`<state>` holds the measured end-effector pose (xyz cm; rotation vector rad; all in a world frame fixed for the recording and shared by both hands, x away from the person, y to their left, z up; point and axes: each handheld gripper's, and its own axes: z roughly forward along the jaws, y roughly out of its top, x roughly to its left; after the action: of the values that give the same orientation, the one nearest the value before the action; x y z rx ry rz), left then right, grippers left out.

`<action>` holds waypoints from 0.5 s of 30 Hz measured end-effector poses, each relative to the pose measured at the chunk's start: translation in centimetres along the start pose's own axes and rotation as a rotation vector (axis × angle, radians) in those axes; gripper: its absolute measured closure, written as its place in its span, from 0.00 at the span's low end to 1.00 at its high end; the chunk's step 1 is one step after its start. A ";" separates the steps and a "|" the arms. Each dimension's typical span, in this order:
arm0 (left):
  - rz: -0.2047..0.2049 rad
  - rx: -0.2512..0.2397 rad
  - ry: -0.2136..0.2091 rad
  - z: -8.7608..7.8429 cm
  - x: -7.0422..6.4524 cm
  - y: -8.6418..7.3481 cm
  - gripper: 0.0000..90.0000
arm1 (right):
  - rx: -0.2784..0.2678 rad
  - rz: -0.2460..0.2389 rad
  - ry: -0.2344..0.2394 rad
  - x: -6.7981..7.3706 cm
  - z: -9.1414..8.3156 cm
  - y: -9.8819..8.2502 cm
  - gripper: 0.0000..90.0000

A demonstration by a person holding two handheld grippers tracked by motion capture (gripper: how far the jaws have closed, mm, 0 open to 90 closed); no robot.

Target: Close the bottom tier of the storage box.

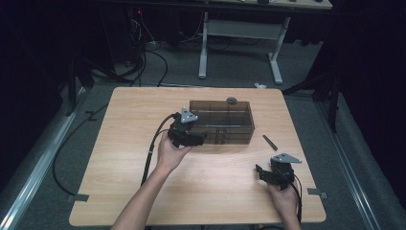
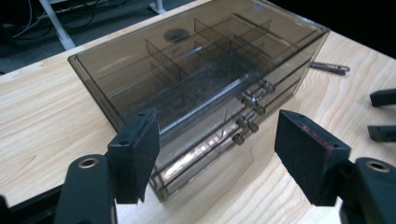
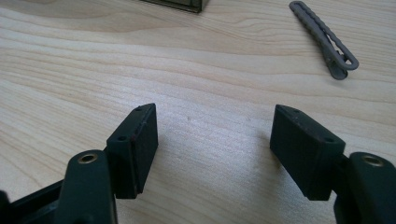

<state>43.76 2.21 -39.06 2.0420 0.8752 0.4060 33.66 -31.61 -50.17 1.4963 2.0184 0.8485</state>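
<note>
On the table (image 1: 119, 191), a smoked, see-through drawer box (image 1: 225, 117) stands a little beyond the middle and serves as the landmark here. At the box's front left corner, the left gripper (image 1: 200, 138) is held in the person's left hand (image 1: 170, 153), its black cable trailing back toward the near edge. In the left gripper view its jaws stand wide apart with nothing between the pads; they frame that corner of the box (image 2: 196, 88) (no pad touches it). Through the tinted top, thin partitions split the inside into compartments, and small metal knobs (image 2: 250, 100) stick out of the drawer fronts on the side facing the gripper. A small round dark object (image 1: 231, 100) sits at the box's far rim; what it is cannot be told. Right of the box, just beside its front right corner, a slim dark hair clip (image 1: 269, 142) lies flat on the wood. Nearer the person than the clip, well apart from the box, the right gripper (image 1: 261, 172) rests low over the table in the right hand (image 1: 285, 201). In the right gripper view its jaws are likewise apart over bare wood, with the clip (image 3: 327, 42) lying ahead and to one side.
</note>
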 end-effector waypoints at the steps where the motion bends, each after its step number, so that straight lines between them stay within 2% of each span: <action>1: -0.001 0.000 0.003 0.2 0.0 0.1 0.35 | 0.001 -0.001 0.000 0.0 0.0 0.0 0.36; 7: -0.006 -0.019 0.027 1.1 0.4 1.0 0.37 | 0.000 -0.001 0.000 0.0 0.0 0.0 0.36; 10: -0.011 -0.020 0.052 1.7 0.5 1.3 0.37 | 0.002 -0.001 -0.001 0.0 0.0 0.0 0.36; 15: -0.018 -0.015 0.055 2.3 0.6 1.8 0.37 | 0.000 -0.001 0.000 0.0 0.0 0.0 0.36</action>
<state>46.21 0.59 -38.95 2.0158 0.9203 0.4593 33.66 -31.61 -50.16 1.4957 2.0191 0.8484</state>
